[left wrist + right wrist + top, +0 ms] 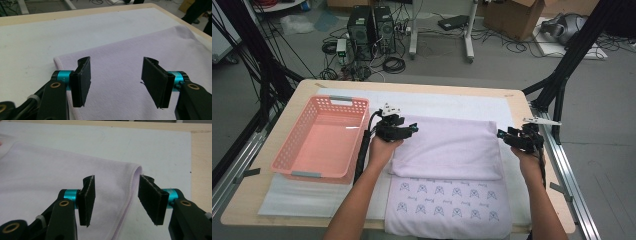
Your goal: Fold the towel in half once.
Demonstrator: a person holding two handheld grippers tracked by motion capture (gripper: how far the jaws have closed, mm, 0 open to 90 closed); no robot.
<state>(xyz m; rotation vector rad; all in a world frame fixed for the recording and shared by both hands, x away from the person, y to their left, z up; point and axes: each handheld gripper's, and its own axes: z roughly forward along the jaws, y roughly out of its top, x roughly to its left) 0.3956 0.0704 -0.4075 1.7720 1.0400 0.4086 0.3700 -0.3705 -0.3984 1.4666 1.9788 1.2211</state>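
While both claws stand open and empty | towel (447, 147) folded once, lying flat mid-bench | left claw (408, 130) over far-left corner, right claw (507, 136) at far-right corner | judged: first fold done; further folds, basket (324, 137) placement pending

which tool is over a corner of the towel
The right tool: its open jaws straddle the towel's folded corner. The left tool hangs open over flat cloth.
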